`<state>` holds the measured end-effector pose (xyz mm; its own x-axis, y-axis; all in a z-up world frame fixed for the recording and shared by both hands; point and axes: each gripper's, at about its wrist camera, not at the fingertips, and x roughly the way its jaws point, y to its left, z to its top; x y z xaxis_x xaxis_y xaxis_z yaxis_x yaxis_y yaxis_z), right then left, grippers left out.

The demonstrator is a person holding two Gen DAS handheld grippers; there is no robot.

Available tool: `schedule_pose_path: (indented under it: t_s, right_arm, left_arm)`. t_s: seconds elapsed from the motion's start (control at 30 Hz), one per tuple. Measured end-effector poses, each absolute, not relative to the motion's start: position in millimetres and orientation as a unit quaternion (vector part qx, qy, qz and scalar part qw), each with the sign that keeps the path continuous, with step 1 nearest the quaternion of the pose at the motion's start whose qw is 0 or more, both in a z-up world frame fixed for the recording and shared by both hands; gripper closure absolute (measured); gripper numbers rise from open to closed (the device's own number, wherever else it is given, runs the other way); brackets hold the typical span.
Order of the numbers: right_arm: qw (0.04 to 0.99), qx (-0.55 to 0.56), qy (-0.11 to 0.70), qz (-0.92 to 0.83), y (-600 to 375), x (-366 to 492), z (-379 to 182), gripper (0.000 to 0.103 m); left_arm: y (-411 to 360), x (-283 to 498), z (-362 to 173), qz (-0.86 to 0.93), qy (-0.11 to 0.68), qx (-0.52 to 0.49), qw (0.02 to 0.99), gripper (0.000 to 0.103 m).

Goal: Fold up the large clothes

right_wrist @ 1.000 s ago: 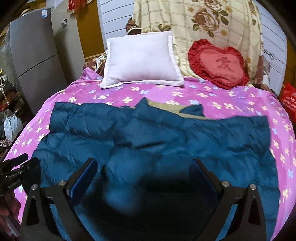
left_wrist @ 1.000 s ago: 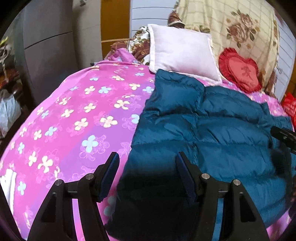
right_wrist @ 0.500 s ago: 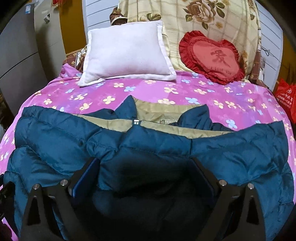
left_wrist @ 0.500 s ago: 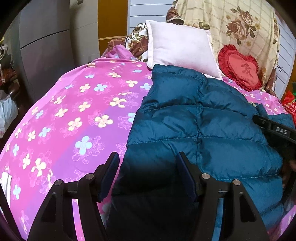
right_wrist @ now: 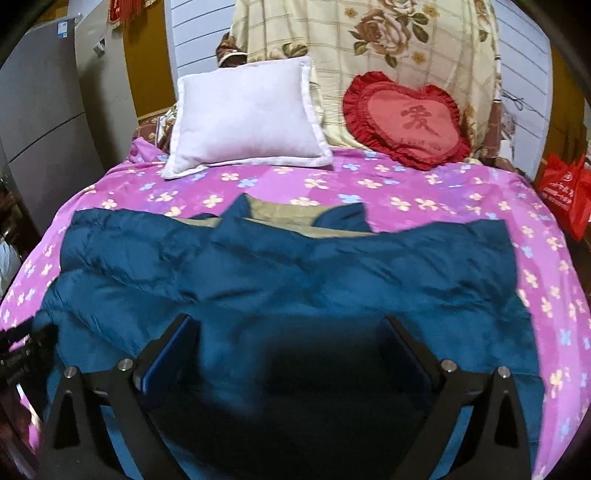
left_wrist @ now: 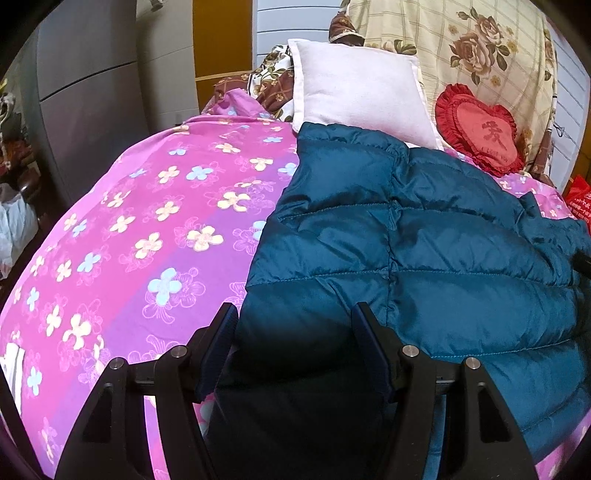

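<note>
Note the teal down jacket [right_wrist: 295,280] spread across the pink floral bedspread [right_wrist: 406,192], below the white pillow [right_wrist: 247,114]. Your left gripper [left_wrist: 295,343] and right gripper [right_wrist: 291,354] both hover released, holding nothing. Expect light, puffy, slippery fabric; pinch a quilted seam or hem edge rather than the padding.

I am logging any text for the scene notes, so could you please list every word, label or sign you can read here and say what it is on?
"爱": the large character on the red heart-shaped cushion.
Small line under that character: too blurred to read.
White print on the red bag at the right edge of the bed: too small to read.
Blue-and-white sticker on the grey cabinet: unreadable.
Nothing else bears text.
</note>
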<state>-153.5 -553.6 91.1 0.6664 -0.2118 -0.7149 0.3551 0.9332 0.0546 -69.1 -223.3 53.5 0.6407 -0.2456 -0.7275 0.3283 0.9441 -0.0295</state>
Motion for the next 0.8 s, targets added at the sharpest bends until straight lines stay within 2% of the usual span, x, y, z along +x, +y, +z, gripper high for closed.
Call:
schedule_pose_path:
  t_s: [0.53, 0.8]
  right_arm:
    - [0.887, 0.145, 0.352, -0.261, -664, -242, 95, 0.0]
    - [0.865, 0.178, 0.384, -0.268, -699, -250, 67, 0.0]
  left_arm:
    - [-225, -68, 47, -0.164, 0.392, 0.057, 0.903, 0.057]
    - [-224, -61, 45, -0.183, 0.406, 0.042, 0.894, 0.052]
